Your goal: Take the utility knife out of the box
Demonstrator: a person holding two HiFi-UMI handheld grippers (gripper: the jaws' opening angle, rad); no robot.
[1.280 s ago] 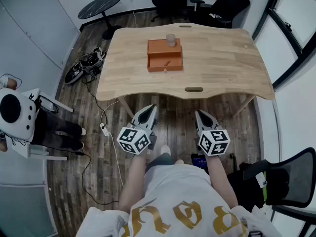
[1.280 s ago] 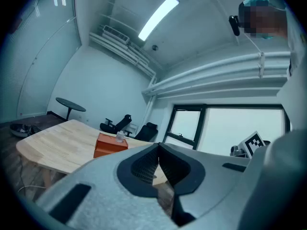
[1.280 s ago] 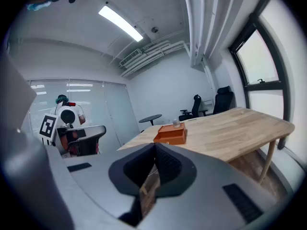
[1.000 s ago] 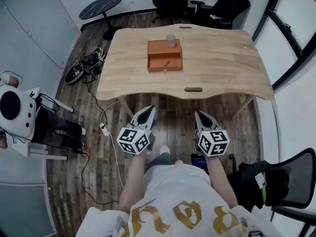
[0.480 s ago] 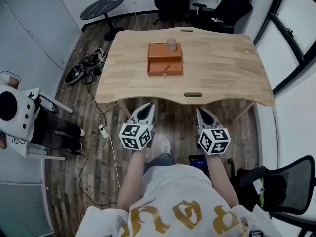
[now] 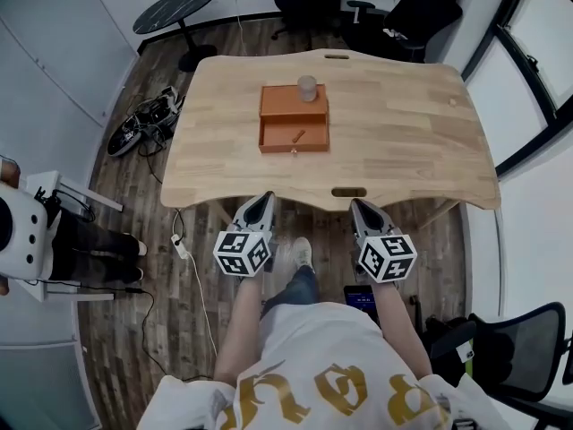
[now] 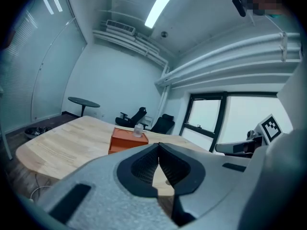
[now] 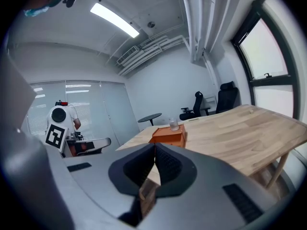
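Our left claw [image 6: 264,197] and right claw [image 6: 358,203] are closed, empty. The utility knife [image 6: 297,136] lies in the orange box [image 6: 285,103] at twelve o'clock on the worktop [image 6: 403,141]; likely light, rigid, slick: we'd pinch its handle mid-length.

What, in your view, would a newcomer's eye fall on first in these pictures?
First the orange box toward the far side of the wooden table, with a clear cup on its far half and a slim thing, likely the knife, lying in its open near half. Then the left gripper and right gripper, both shut and empty, held side by side by the table's near edge.
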